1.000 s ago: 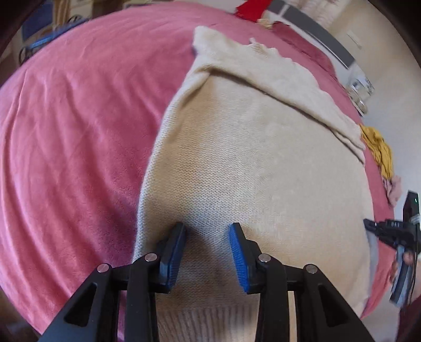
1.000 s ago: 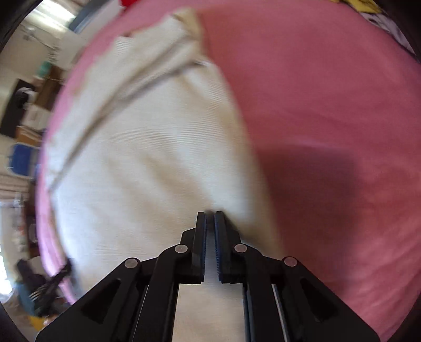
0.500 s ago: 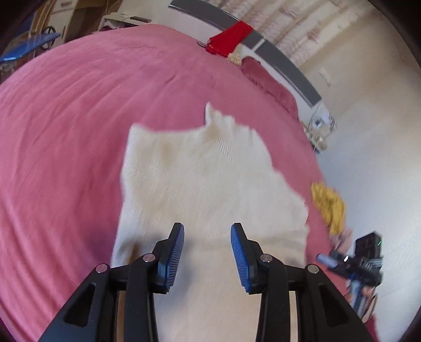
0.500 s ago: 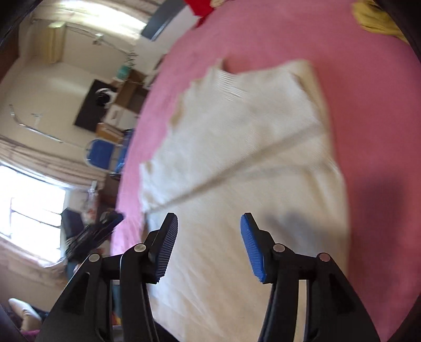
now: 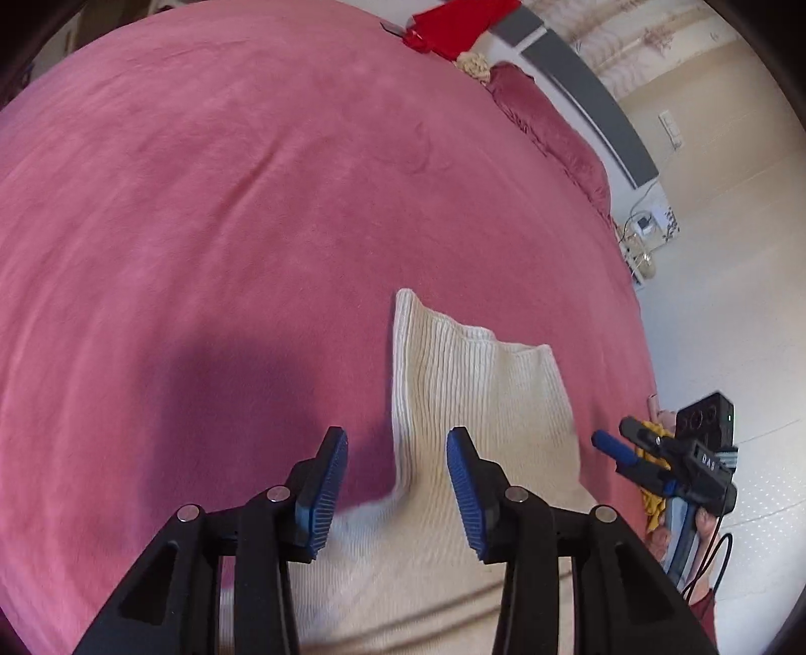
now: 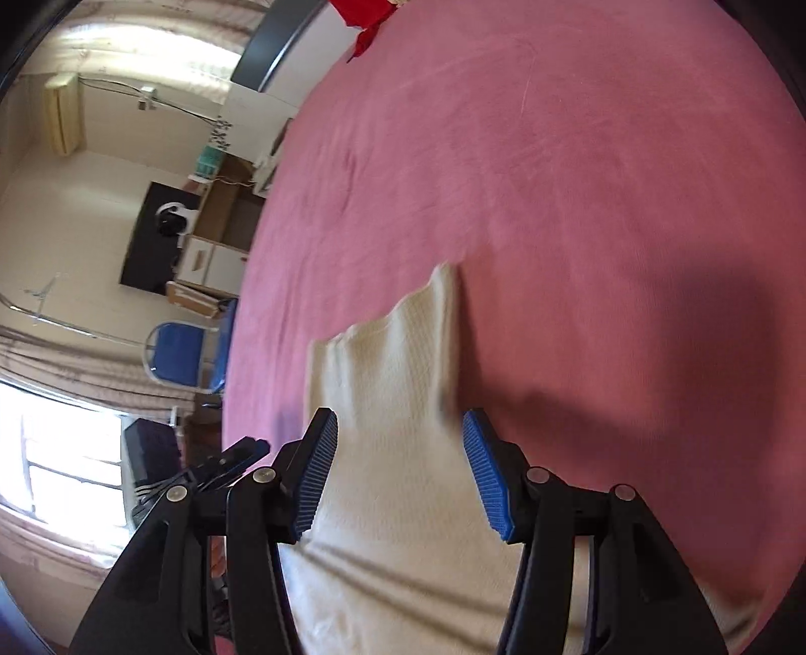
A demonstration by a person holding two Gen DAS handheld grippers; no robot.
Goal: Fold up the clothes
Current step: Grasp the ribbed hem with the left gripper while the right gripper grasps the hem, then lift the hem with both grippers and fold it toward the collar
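Item: cream knit sweater [image 5: 478, 403], lower centre of frame, lying on pink bed cover [image 5: 226, 201]; looks partly folded, laid flat so I can make next fold.

Left gripper [image 5: 397, 496]: released, jaws just opening wider, nothing pinched; hovers over sweater's left edge, angled down.

Right gripper [image 6: 400, 471]: released, nothing between pads, sweater only beneath; tilted down over fabric.

Red cloth [image 5: 458, 25], top of frame, well apart.

1 cream sweater [image 5: 468, 403], 1 pink bedspread [image 5: 226, 201], 2 hand-held grippers [image 5: 397, 486]
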